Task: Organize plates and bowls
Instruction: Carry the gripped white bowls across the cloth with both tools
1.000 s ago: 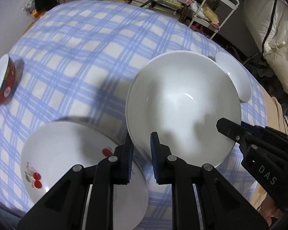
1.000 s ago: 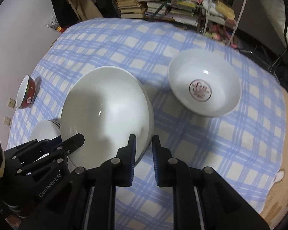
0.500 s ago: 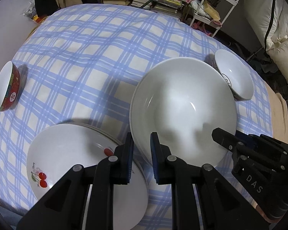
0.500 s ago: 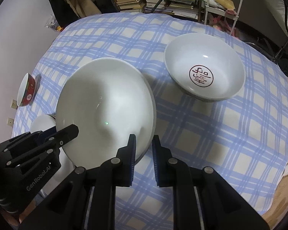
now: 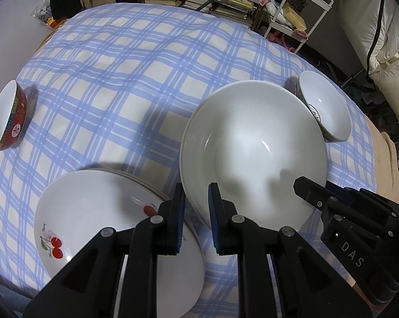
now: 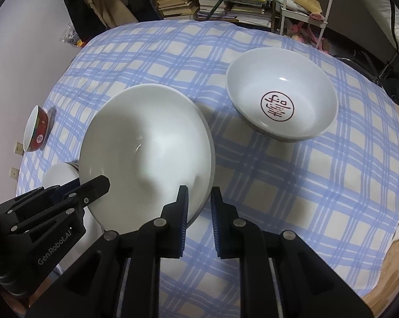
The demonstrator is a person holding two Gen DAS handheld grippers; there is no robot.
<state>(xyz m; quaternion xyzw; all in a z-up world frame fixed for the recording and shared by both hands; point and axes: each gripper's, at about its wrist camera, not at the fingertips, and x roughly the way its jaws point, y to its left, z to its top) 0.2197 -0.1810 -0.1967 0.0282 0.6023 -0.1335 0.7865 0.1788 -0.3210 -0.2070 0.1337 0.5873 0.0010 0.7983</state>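
Observation:
A large plain white bowl (image 5: 252, 153) is held by two opposite rims over the checked tablecloth. My left gripper (image 5: 197, 198) is shut on its left rim. My right gripper (image 6: 199, 198) is shut on the right rim of the same bowl (image 6: 146, 153). Each gripper shows in the other's view: the right gripper (image 5: 316, 198) at the bowl's far edge, the left gripper (image 6: 93, 188) likewise. A stack of white plates with cherry prints (image 5: 106, 225) lies just left of the bowl. Whether the bowl touches the cloth I cannot tell.
A white bowl with a red emblem (image 6: 281, 103) stands to the right on the cloth. At the far left edge sits a small red-sided bowl (image 5: 8, 119). The blue checked table (image 5: 125, 61) has books, a white cart and bags behind it.
The held bowl has shifted a little toward the plate stack, uncovering more of the emblem bowl. Both grips stay the same.

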